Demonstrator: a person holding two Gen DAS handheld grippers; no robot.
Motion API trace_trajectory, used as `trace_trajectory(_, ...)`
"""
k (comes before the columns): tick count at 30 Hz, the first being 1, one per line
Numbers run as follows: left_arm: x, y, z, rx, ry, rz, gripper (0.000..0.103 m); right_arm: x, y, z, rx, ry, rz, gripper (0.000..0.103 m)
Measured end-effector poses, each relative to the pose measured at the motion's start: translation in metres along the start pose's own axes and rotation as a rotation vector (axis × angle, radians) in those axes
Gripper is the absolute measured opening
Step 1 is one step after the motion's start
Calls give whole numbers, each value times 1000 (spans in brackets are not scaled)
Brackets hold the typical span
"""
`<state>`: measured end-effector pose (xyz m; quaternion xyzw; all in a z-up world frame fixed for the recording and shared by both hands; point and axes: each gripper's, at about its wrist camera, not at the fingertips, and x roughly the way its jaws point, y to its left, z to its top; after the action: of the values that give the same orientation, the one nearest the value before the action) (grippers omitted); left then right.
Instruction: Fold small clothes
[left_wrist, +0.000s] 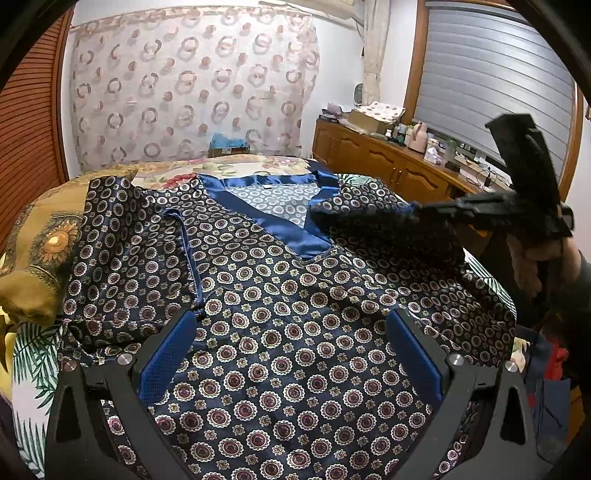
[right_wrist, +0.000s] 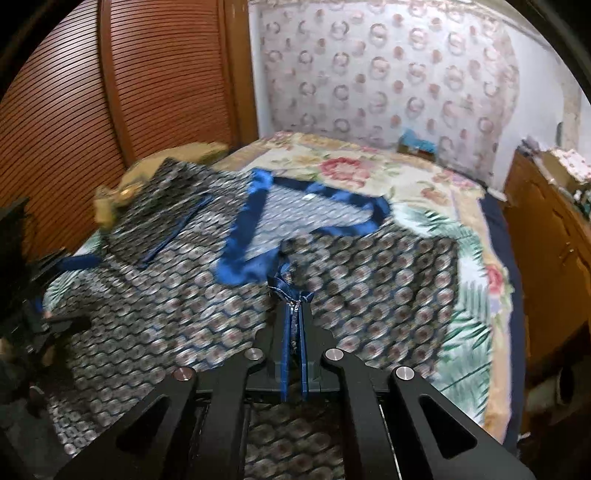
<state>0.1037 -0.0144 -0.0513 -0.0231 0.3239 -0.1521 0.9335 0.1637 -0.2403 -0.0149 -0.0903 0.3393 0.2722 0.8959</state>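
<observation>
While pajama top (left_wrist: 280, 314) covers bed (right_wrist: 461, 206), cushion (left_wrist: 33, 258) adjoins.

Navy satin shirt (left_wrist: 280, 302), patterned with small round medallions, lies spread front-up, collar at the far end. Plain blue V-neck trim (left_wrist: 266, 218) opens onto the paler lining. Far-left sleeve (left_wrist: 122, 229) rumpled. A pinch of right-side fabric (right_wrist: 291, 291) is lifted.

Left gripper (left_wrist: 291, 343): black angular frame with triangular cut-outs, blue textured finger pads (left_wrist: 168, 360), silver round screws at the pivots. Right gripper (right_wrist: 294, 314): same black linkage, four silver screws, narrow blue fingers (partly blurred).
</observation>
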Motion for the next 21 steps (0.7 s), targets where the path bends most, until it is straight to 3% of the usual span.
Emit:
trace_trajectory(4,0,2,1,-8,0,3,103,-2,9,-6,3,20,57,3)
trace_trajectory(5,0,3,0,-9,0,3,103,-1,12,-7,2,24,68,5)
trace_trajectory(6,0,3,1,-9,1,3,103,-2,13,-8,-4,25,68,13)
trace_trajectory(7,0,2,1,-8,1,3,103,-2,15,-8,-15,23,56,21)
trace_trajectory(11,0,4,2,-4,-2,12,103,0,12,-5,-11,16,33,26)
trace_trajectory(16,-1,16,7,-6,-11,43,103,3,-1,-7,9,10,-26,48)
trace_trajectory(21,-2,40,18,-5,-22,98,103,17,-14,-8,25,23,-92,49)
